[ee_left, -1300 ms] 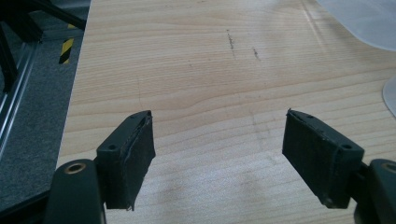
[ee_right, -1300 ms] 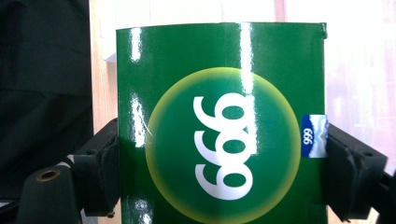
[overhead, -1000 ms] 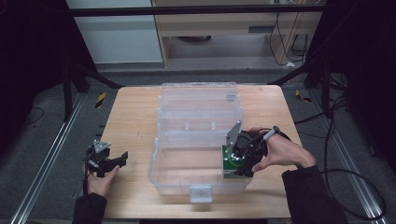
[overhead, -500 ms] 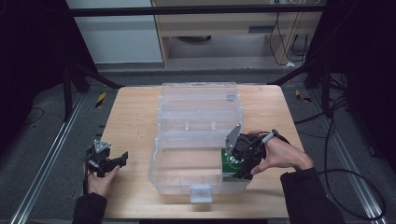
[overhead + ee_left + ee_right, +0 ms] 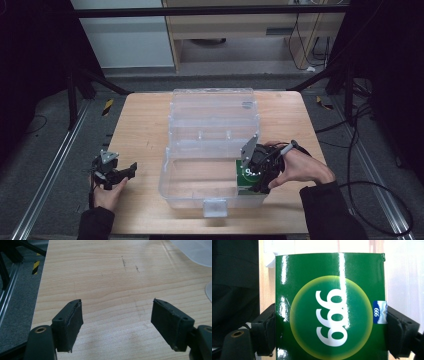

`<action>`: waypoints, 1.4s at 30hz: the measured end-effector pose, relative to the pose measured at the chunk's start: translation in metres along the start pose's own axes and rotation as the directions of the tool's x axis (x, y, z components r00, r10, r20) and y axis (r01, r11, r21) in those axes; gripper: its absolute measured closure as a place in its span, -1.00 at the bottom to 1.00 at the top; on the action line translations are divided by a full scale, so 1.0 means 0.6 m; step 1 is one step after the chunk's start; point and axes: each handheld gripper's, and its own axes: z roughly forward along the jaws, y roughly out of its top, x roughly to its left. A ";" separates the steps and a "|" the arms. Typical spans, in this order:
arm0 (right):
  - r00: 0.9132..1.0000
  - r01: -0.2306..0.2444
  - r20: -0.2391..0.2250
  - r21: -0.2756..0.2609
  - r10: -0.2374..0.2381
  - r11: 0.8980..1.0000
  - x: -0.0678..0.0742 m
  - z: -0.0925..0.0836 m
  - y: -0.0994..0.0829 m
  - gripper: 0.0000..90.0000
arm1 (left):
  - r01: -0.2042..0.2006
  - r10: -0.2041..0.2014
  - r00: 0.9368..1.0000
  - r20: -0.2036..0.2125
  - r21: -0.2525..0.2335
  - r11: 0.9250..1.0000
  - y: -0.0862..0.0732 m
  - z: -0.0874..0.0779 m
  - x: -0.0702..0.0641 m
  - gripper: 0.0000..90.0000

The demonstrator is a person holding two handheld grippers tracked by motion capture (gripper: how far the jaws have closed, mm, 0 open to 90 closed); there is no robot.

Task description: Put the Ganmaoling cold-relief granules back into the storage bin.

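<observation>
At the left edge of the wooden table point(image 5: 145, 130), the person's left hand point(image 5: 106, 192) holds the left tongs point(image 5: 127, 171) just above the bare wood, in the same spot as 1 second ago. In the left gripper view its 2 black jaws stand wide apart with nothing between them, only wood grain and a few dark scuff marks point(image 5: 124, 262) beyond.

In the middle of the table sits a clear plastic box point(image 5: 200, 190) with its lid point(image 5: 212, 107) thrown back flat toward the far side; it has not shifted since the earlier pictures.

At the right, the right hand point(image 5: 300, 167) holds the right tongs point(image 5: 250, 175) over the near right corner of the box. They are clamped on a green carton point(image 5: 245, 186), which stands inside that corner, against the right wall. Compared with 1 second ago, the tongs and carton sit slightly lower and deeper in the box, and the hand has dropped with them. In the right gripper view the jaws press on both sides of the green carton point(image 5: 329, 310), whose glossy face bears a yellow-ringed disc with white numerals reading 999 upside down, and a small blue 999 label point(image 5: 379, 312) at its right edge.
</observation>
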 end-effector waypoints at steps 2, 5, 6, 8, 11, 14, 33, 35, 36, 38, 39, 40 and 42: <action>1.000 0.001 0.003 -0.002 -0.001 1.000 0.001 0.001 0.000 -0.64 | 0.001 -0.001 1.000 0.000 -0.001 1.000 0.000 0.000 0.000 -0.45; 1.000 0.003 0.005 -0.002 -0.003 1.000 0.002 0.001 0.000 -0.64 | 0.002 -0.002 1.000 0.001 0.001 1.000 0.000 0.000 0.000 -0.45; 1.000 0.003 0.008 -0.003 -0.003 1.000 0.003 0.001 0.000 -0.64 | 0.001 -0.001 1.000 0.000 0.000 1.000 0.000 0.000 0.000 -0.45; 1.000 0.002 0.009 -0.010 -0.001 1.000 0.004 0.001 -0.002 -0.64 | 0.001 -0.001 1.000 0.000 0.000 1.000 0.000 0.000 0.000 -0.45; 1.000 0.001 0.012 -0.013 -0.001 1.000 0.004 0.000 -0.003 -0.63 | 0.001 -0.001 1.000 0.000 0.001 1.000 0.000 0.000 0.000 -0.45; 1.000 -0.009 0.029 -0.028 0.010 1.000 -0.002 -0.009 -0.004 -0.63 | -0.001 0.001 1.000 -0.001 0.000 1.000 0.000 0.000 0.000 -0.45; 0.999 0.007 0.033 -0.025 -0.006 1.000 -0.015 0.012 0.002 -0.63 | 0.000 0.000 1.000 -0.002 0.002 1.000 0.000 0.001 0.001 -0.45; 0.999 0.014 0.030 -0.027 -0.014 1.000 -0.015 0.015 0.002 -0.63 | -0.002 0.002 1.000 -0.002 0.003 1.000 0.000 0.001 0.001 -0.45; 0.999 0.012 0.030 -0.027 -0.011 1.000 -0.014 0.018 0.003 -0.63 | -0.003 0.003 1.000 -0.002 0.003 1.000 0.000 0.001 0.001 -0.45; 0.999 0.022 0.027 -0.030 -0.021 0.999 -0.015 0.021 0.005 -0.64 | -0.002 0.002 1.000 -0.001 0.003 1.000 0.000 0.001 0.001 -0.45; 0.999 0.018 0.027 -0.027 -0.017 0.999 -0.015 0.023 0.005 -0.64 | -0.002 0.002 1.000 -0.002 0.002 1.000 0.000 0.001 0.001 -0.45; 1.000 0.018 0.021 -0.026 -0.018 0.999 -0.015 0.029 0.006 -0.64 | 0.001 -0.001 1.000 0.000 0.002 1.000 0.000 0.001 0.001 -0.44; 1.000 0.012 0.012 -0.035 -0.011 0.999 -0.015 0.035 0.004 -0.64 | 0.000 0.000 1.000 0.000 0.002 1.000 -0.001 0.001 0.002 -0.44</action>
